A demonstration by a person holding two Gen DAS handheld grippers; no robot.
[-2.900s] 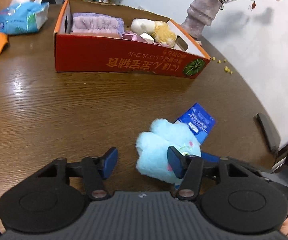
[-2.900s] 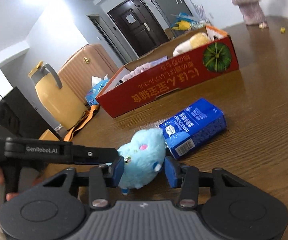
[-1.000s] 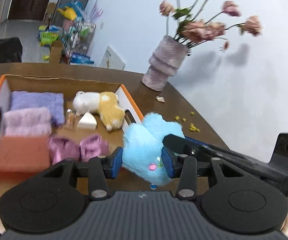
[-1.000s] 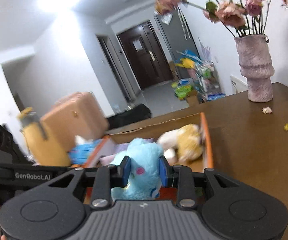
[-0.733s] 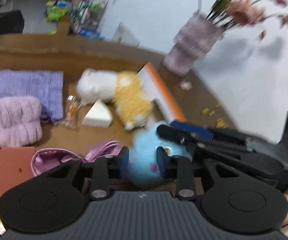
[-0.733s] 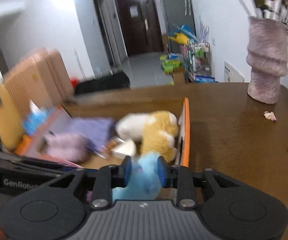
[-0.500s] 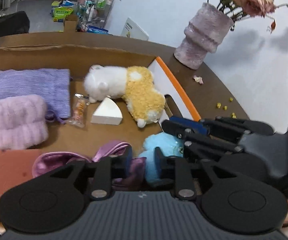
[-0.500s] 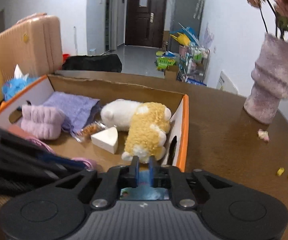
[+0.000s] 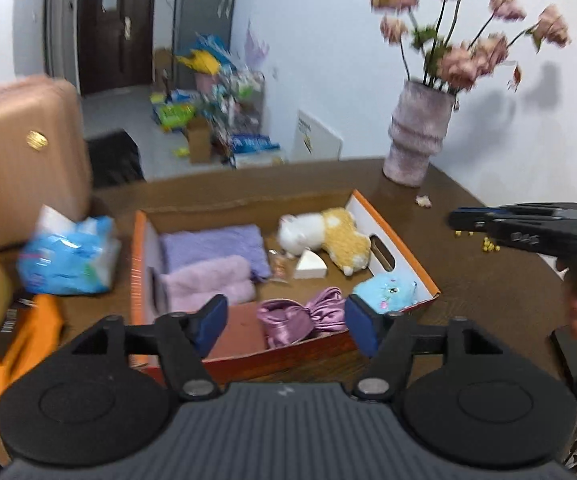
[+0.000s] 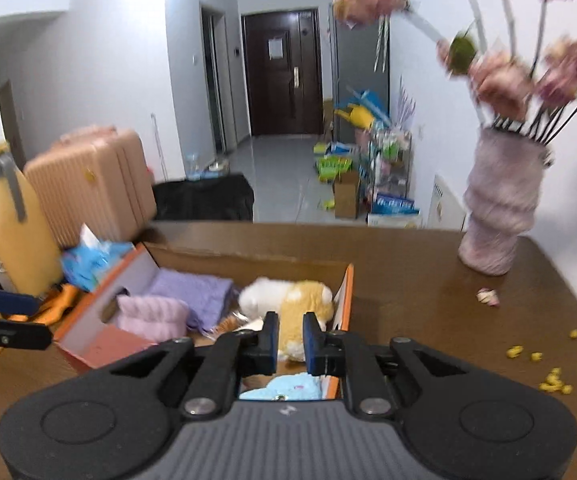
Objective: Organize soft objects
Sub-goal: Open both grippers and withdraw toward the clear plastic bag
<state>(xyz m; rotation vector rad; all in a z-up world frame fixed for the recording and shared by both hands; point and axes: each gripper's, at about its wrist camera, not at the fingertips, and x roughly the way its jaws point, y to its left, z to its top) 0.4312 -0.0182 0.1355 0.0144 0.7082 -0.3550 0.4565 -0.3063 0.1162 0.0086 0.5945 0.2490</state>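
Observation:
The light blue plush (image 9: 386, 290) lies in the near right corner of the red cardboard box (image 9: 288, 354); it also shows below my fingers in the right wrist view (image 10: 284, 387). My left gripper (image 9: 285, 322) is open and empty, held above the box's near wall. My right gripper (image 10: 290, 338) has its jaws nearly together with nothing between them, raised above the box; its side shows in the left wrist view (image 9: 528, 226). The box also holds a purple towel (image 9: 212, 246), a pink towel (image 9: 208, 284), a white and yellow plush (image 9: 328, 234) and a pink satin piece (image 9: 300, 314).
A pink vase with flowers (image 9: 418, 136) stands on the brown table (image 9: 488, 288) at the back right. A blue tissue pack (image 9: 68, 258) and an orange strap (image 9: 16, 344) lie left of the box. A yellow jug (image 10: 12, 216) and a pink suitcase (image 10: 88, 188) stand at the left.
Both grippers carried the blue plush over the box and let go of it in the near right corner. Both have since pulled up and back; the left has opened wide.

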